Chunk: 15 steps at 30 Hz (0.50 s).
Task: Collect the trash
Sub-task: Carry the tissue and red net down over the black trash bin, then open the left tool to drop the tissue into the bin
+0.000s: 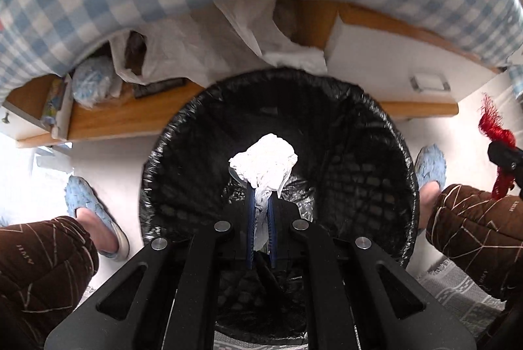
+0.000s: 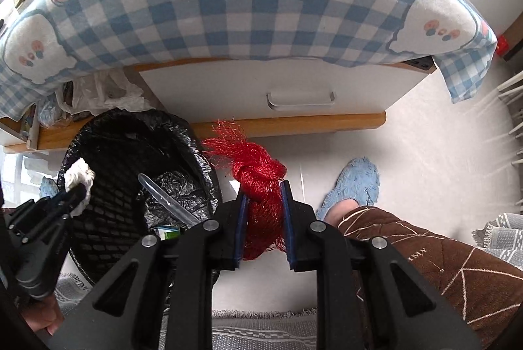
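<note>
My left gripper (image 1: 260, 190) is shut on a crumpled white tissue (image 1: 264, 160) and holds it over the mouth of a black mesh bin (image 1: 376, 154) lined with a black bag. The same gripper (image 2: 76, 190) and tissue (image 2: 78, 175) show in the right wrist view, above the bin's (image 2: 108, 219) left rim. My right gripper (image 2: 264, 186) is shut on a knotted red net bag (image 2: 261, 183), held above the floor just right of the bin. The net (image 1: 495, 129) also shows in the left wrist view. A clear plastic tube (image 2: 166, 201) and a small green carton (image 2: 170, 234) lie inside the bin.
A low wooden table with a white drawer (image 2: 294, 82) stands behind the bin, draped in a blue checked cloth (image 2: 245, 7). Plastic bags (image 1: 183, 49) sit on its shelf. The person's legs in brown trousers (image 2: 425, 268) and blue slippers (image 2: 356, 183) flank the bin. A grey rug (image 2: 261, 330) lies below.
</note>
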Motion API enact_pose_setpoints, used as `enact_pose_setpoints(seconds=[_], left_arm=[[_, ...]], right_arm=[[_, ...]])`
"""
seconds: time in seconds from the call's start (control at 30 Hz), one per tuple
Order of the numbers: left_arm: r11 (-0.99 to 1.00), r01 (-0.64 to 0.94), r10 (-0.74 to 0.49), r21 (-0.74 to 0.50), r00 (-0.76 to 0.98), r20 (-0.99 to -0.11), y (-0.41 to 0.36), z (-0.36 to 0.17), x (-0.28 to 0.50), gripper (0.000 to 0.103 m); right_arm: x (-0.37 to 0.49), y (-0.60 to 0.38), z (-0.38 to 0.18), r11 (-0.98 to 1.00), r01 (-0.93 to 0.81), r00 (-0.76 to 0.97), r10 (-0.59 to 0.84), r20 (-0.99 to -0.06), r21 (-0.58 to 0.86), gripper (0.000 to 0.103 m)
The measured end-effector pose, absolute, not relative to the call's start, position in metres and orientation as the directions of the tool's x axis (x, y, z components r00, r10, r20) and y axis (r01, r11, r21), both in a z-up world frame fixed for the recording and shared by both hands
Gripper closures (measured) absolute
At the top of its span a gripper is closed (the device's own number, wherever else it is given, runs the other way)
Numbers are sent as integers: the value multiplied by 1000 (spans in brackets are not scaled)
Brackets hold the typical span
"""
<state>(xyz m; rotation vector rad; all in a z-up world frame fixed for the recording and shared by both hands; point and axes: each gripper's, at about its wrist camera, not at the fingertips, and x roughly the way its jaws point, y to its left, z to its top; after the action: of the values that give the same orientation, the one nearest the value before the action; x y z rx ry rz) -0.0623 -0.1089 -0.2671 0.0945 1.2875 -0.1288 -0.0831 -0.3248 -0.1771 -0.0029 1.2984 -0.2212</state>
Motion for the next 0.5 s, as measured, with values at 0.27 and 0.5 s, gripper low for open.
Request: enact_pose_setpoints(seconds=[0.27,0.5], left_arm=[[984,176,-51,-6,251,-967,-117,-285,-64,97],[985,173,-48,-1,269,-962,-115,-281,-65,85]], right_arm=[[-81,-325,-191,973,176,216,-183,-959,-146,85],[-82,-321,-190,975,170,233,-182,-955,-144,85]])
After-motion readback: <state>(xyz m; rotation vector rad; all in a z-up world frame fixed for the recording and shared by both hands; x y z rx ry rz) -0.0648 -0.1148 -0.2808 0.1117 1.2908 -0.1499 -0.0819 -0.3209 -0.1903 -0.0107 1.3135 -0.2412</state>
